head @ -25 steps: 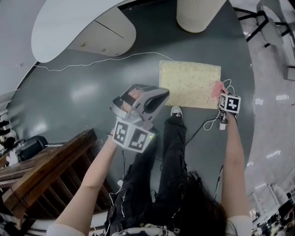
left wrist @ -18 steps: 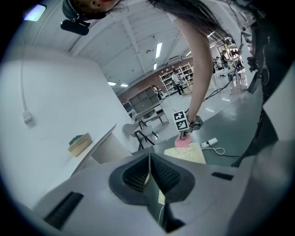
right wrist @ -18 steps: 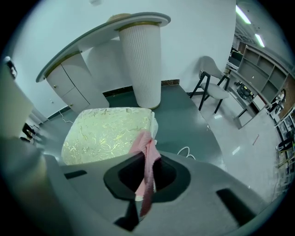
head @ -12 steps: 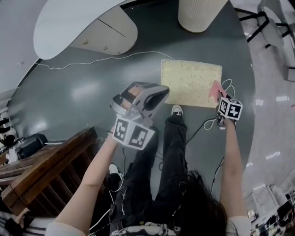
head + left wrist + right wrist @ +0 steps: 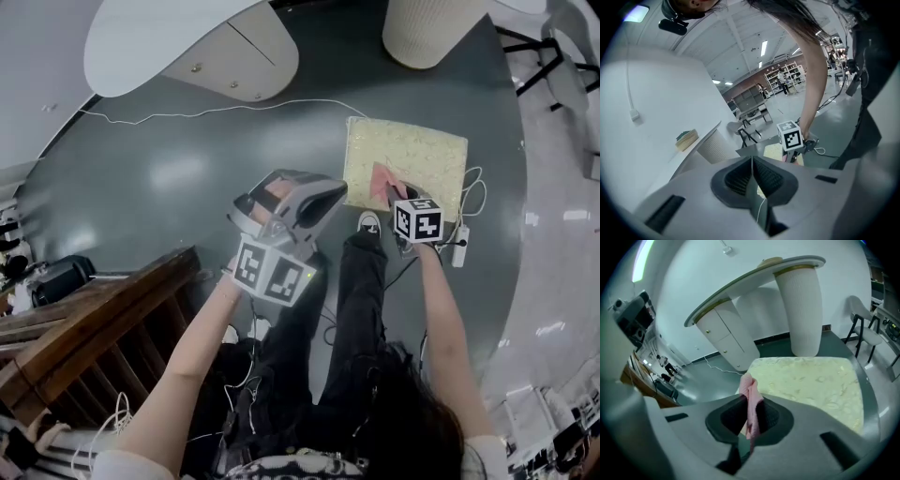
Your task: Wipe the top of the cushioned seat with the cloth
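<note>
The cushioned seat [image 5: 408, 157] is a pale yellow patterned square pad on the dark floor, also filling the right gripper view [image 5: 811, 383]. My right gripper [image 5: 398, 202] hangs over its near left edge, shut on a pink cloth [image 5: 383, 181] that sticks up between the jaws [image 5: 750, 401]. My left gripper [image 5: 300, 202] is held high to the left of the seat, jaws shut with nothing between them [image 5: 752, 180]. From the left gripper view the right gripper's marker cube [image 5: 789, 135] shows ahead.
A white ribbed column [image 5: 436, 28] stands behind the seat. A white curved counter with cabinet [image 5: 202, 47] is at the back left. A cable [image 5: 216, 114] crosses the floor, a power strip [image 5: 459, 253] lies right of the seat, wooden railing [image 5: 94, 328] at left.
My right gripper has moved left with the pink cloth, from the seat's right edge to its near left part. The left gripper has hardly moved.
</note>
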### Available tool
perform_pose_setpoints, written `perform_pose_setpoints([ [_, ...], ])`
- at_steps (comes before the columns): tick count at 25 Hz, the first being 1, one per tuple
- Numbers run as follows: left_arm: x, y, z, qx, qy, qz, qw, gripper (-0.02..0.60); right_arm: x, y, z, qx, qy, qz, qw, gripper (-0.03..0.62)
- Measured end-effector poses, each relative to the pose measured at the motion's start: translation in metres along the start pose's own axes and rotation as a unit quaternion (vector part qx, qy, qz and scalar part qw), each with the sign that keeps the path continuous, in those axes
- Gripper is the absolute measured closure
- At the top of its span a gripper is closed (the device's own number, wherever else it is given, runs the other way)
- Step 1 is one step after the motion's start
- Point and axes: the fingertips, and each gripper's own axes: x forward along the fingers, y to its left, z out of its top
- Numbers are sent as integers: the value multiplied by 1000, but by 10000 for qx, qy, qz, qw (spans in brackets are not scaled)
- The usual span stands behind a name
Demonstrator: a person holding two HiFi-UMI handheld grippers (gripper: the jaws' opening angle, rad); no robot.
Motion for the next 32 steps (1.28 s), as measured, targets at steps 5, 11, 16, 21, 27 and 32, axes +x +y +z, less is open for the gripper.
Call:
perform_pose_setpoints([
  [5, -12, -1, -10, 7, 46, 23, 10000, 569, 38, 59, -16, -154, 238, 419, 9987, 583],
  [11, -20, -5, -16, -53, 106, 46, 9999, 569, 56, 70, -41, -300, 614, 383, 9969, 583],
  [16, -15, -13, -14, -49, 67, -23, 10000, 569, 47, 31, -58, -129, 715, 15, 9974, 583],
  [21, -4, -18, -3, -41, -17, -128, 9999, 569, 17, -26, -70, 205, 651, -446, 9967, 583],
  [27, 17, -26, 12, 22, -124, -295, 9995, 569, -22, -99, -89, 608, 633, -982, 9913, 583],
  [32, 34, -31, 28, 52, -226, -423, 9988, 569, -60, -152, -101, 851, 648, -1459, 9835, 583],
])
